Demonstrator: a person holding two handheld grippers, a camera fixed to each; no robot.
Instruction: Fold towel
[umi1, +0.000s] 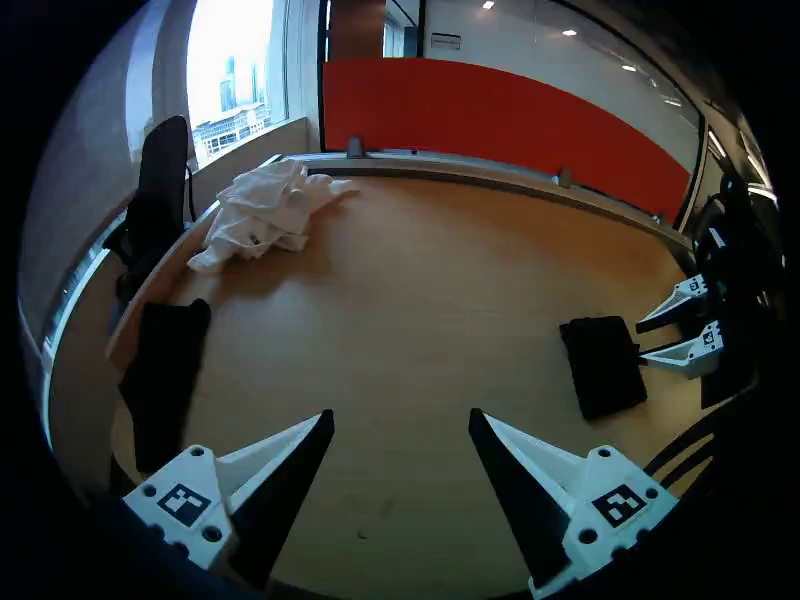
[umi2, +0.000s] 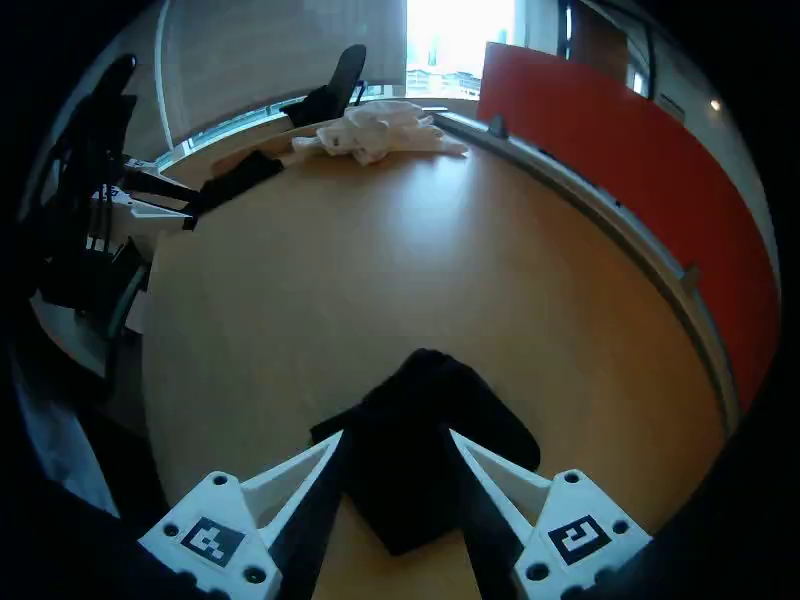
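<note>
While my left gripper (umi1: 400, 415) hangs wide open over the wooden table (umi1: 430, 270) with nothing between its fingers, my right gripper (umi2: 395, 437) stands partly open astride a folded black towel (umi2: 430, 400); I see no pinch on it. A crumpled heap of white towels (umi1: 265, 210) lies at the far corner; another black cloth (umi1: 165, 370) drapes over the table's edge near my left gripper
</note>
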